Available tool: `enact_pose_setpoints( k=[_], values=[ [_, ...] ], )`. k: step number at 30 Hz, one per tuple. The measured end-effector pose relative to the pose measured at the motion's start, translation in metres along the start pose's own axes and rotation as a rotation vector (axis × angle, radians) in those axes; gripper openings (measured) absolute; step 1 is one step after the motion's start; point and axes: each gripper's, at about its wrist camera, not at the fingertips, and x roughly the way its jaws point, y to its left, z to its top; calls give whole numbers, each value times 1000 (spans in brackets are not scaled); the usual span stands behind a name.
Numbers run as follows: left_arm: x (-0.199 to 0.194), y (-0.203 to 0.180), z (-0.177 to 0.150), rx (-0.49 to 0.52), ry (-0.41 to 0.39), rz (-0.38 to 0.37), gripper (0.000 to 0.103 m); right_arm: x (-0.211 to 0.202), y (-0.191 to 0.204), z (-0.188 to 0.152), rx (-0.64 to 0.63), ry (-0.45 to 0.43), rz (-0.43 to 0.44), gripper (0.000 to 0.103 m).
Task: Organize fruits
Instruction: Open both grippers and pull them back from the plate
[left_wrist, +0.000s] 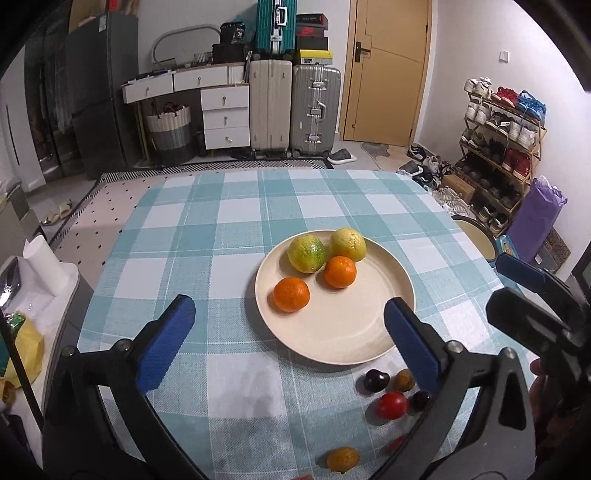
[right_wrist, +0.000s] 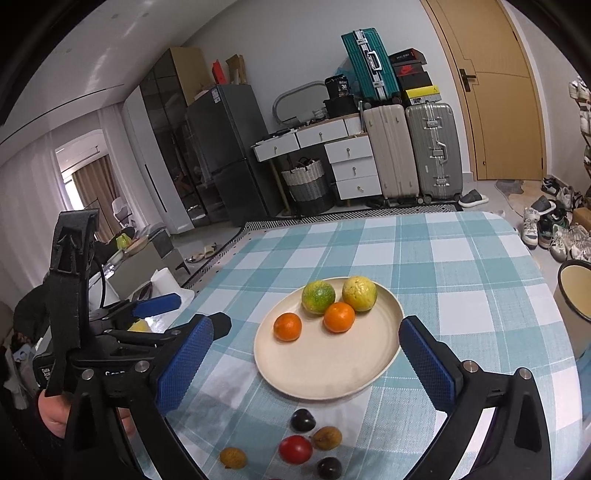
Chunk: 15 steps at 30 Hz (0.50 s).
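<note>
A cream plate (left_wrist: 343, 332) (right_wrist: 332, 369) on the checked tablecloth holds two oranges (left_wrist: 291, 294) (right_wrist: 287, 326), a green-yellow citrus (left_wrist: 306, 253) (right_wrist: 318, 297) and a yellow fruit (left_wrist: 348, 244) (right_wrist: 359, 293). Small fruits lie loose on the cloth in front of the plate: a red one (left_wrist: 392, 405) (right_wrist: 295, 449), dark plums (left_wrist: 374, 380) (right_wrist: 302, 420) and brownish ones (right_wrist: 232, 458). My left gripper (left_wrist: 290, 343) is open and empty over the plate's near edge. My right gripper (right_wrist: 308, 363) is open and empty above the plate's near side.
The right gripper's body (left_wrist: 535, 295) shows at the right of the left wrist view; the left gripper's body (right_wrist: 110, 332) shows at the left of the right wrist view. A cream pot (right_wrist: 576, 291) stands off the table's right edge. A side unit with a paper roll (left_wrist: 44, 266) stands left.
</note>
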Motion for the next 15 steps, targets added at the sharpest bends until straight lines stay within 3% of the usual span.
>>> enact_pose_setpoints(
  k=[15],
  values=[
    [-13, 7, -29, -31, 12, 12, 102, -26, 14, -17, -31, -47, -25, 103]
  ],
)
